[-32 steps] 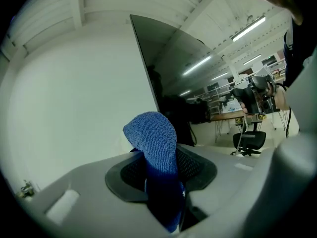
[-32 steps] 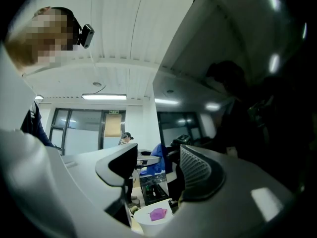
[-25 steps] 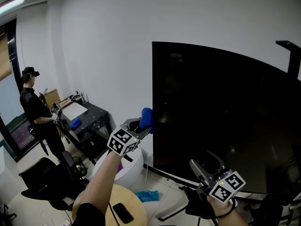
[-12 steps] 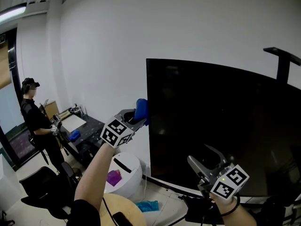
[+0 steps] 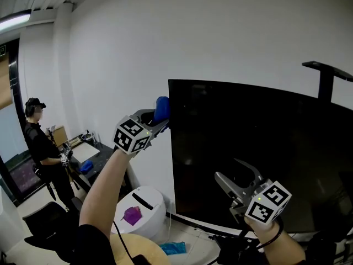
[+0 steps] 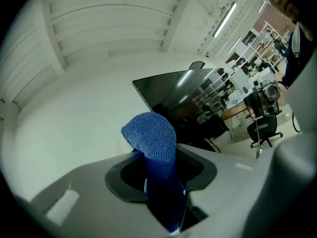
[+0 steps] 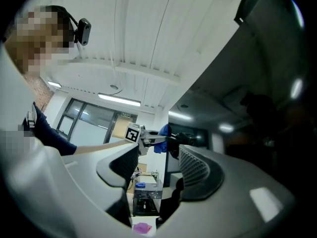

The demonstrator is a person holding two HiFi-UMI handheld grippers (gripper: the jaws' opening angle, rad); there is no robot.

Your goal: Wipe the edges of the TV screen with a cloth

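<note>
**Nearly up the left side, top corner next**

Now my left claw (image 5: 159,119) is much higher than it was a second ago. Then it was beside the middle of the TV screen (image 5: 253,148). At this moment it is level with the upper part of the left edge (image 5: 169,131), just under the top-left corner (image 5: 170,82). Its jaws are pressed together on the blue cloth (image 5: 161,108). The left gripper view shows the folded end standing up out of the pinch, with the dark panel beyond it. From the head view the cloth lies right at the bezel, though I cannot tell for certain whether it presses on it.

My right claw (image 5: 231,171) has also come up a little and hovers in front of the lower part of the screen. Its jaws are spread with nothing between them, and it looks across at the left claw.

I judge the upward pass on the left edge to be almost finished. The top edge (image 5: 242,88) seems to be the next stretch, so I will need to turn the corner without letting the cloth slip off the frame.
</note>
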